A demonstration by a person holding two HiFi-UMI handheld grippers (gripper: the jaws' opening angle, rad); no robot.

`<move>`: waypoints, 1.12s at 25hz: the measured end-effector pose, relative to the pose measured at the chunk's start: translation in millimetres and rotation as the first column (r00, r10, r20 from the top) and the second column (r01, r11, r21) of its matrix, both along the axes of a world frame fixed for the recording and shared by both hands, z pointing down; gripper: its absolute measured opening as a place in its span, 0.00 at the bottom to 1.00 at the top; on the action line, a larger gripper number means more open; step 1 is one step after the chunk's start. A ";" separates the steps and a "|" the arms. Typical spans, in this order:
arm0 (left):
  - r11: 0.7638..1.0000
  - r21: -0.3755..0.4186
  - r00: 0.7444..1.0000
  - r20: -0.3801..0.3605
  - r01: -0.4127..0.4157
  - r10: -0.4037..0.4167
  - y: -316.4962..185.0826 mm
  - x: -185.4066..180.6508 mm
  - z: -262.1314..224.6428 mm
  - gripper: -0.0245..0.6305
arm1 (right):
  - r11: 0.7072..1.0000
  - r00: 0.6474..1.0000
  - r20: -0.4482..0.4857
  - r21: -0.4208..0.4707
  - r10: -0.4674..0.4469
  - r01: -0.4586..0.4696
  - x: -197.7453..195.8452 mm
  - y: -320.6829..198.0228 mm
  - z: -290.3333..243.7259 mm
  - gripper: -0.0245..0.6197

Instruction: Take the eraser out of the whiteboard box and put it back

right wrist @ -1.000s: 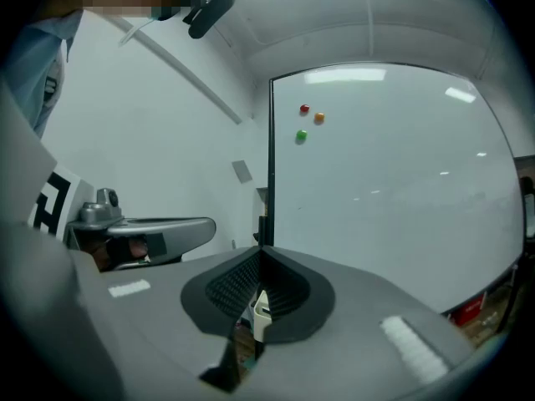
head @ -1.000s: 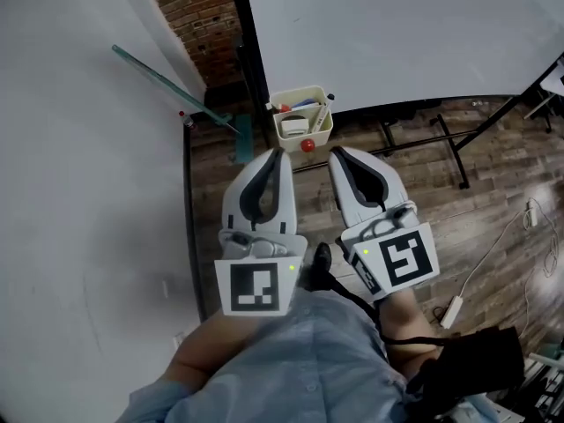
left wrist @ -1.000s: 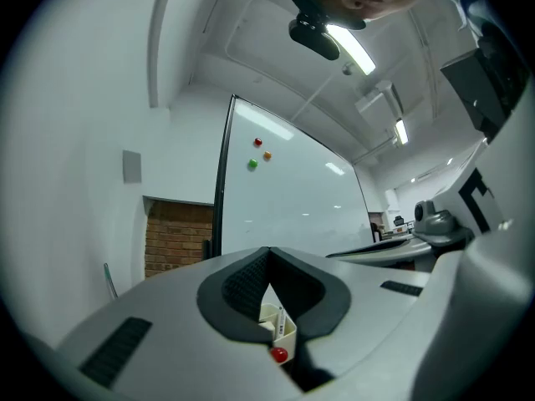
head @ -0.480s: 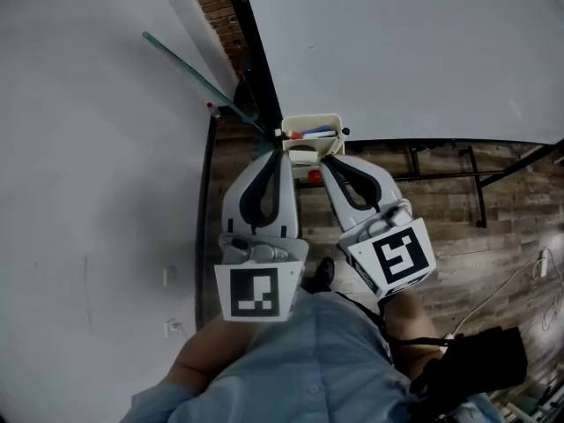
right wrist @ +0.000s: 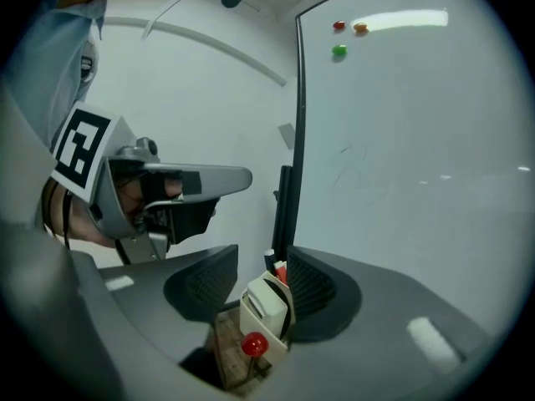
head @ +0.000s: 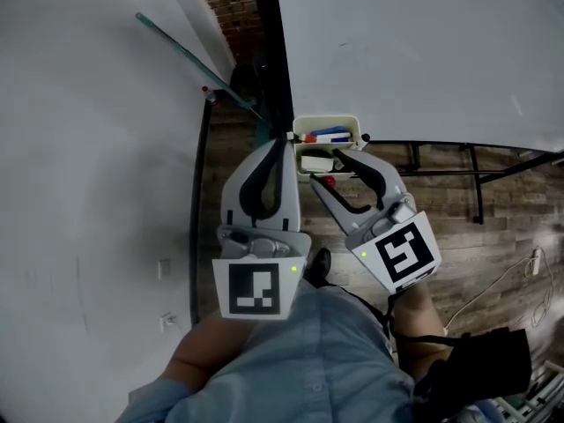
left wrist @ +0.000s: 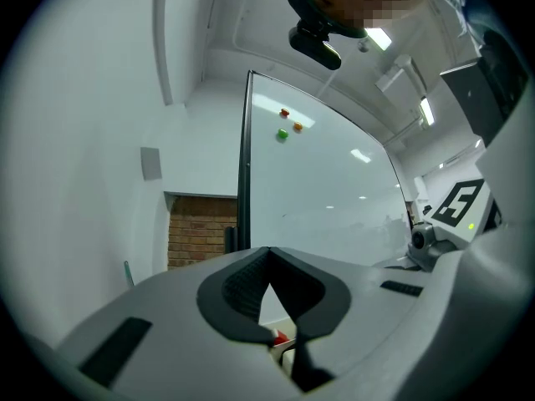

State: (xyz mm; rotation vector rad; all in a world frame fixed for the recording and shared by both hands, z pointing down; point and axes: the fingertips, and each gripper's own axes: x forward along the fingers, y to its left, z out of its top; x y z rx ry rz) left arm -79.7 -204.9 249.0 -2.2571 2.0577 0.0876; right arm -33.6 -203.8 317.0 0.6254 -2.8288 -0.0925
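Eraser [right wrist: 262,302] sits in the box [head: 328,120]; we haven't taken it out. Right gripper [head: 326,167] fingers opening, empty; left gripper [head: 280,146] fingers clenched, empty.

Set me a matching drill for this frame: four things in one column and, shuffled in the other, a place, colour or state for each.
Things:
1. left gripper
2. whiteboard box
3. red ball
4. green magnet

Descriptions:
A. high on the whiteboard
B. cream-coloured
C. jaws together
D. at the box's lower front

Pairs: 1-C, 2-B, 3-D, 4-A.
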 end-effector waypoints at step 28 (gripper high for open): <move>0.993 -0.113 0.998 -0.058 -0.029 0.022 -46.6 -19.5 48.7 0.04 | 0.999 0.956 -0.293 -0.024 -0.034 0.028 -21.2 -25.3 77.2 0.29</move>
